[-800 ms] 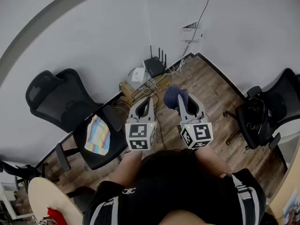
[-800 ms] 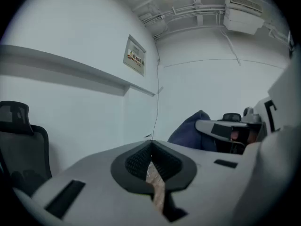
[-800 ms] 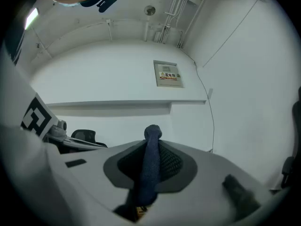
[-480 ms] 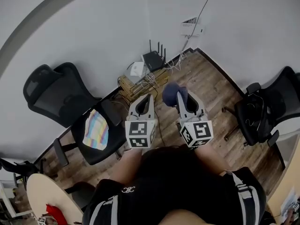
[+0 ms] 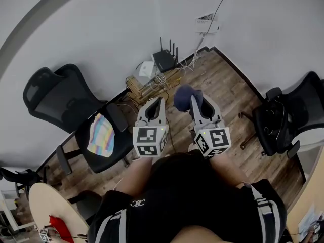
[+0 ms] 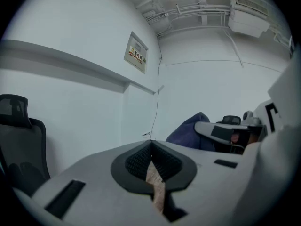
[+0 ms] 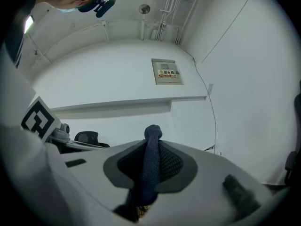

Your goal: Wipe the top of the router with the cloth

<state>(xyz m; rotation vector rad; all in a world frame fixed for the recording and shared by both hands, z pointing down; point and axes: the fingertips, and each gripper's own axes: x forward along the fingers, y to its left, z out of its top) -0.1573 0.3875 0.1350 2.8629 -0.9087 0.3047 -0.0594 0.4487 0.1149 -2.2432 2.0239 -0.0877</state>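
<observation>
A black router point(image 5: 165, 61) with several upright antennas stands on the floor in the corner, by the wall. A dark blue cloth point(image 5: 184, 98) bulges from the tip of my right gripper point(image 5: 194, 102), which is shut on it; the cloth point(image 7: 150, 168) runs up between the dark pads. My left gripper point(image 5: 156, 105) is shut with nothing in it, its pads point(image 6: 151, 160) meeting at the tip. Both grippers are held level in front of the person, well short of the router.
A white box point(image 5: 147, 71) and a wooden crate point(image 5: 143, 90) with tangled cables lie beside the router. A black office chair point(image 5: 76, 118) with a striped cloth point(image 5: 99, 134) stands left; another black chair point(image 5: 288, 120) right. A round table point(image 5: 50, 216) is at the lower left.
The head view has shifted slightly: the router and chairs sit a bit higher and further left in frame. Both grippers keep their pose and hold.
</observation>
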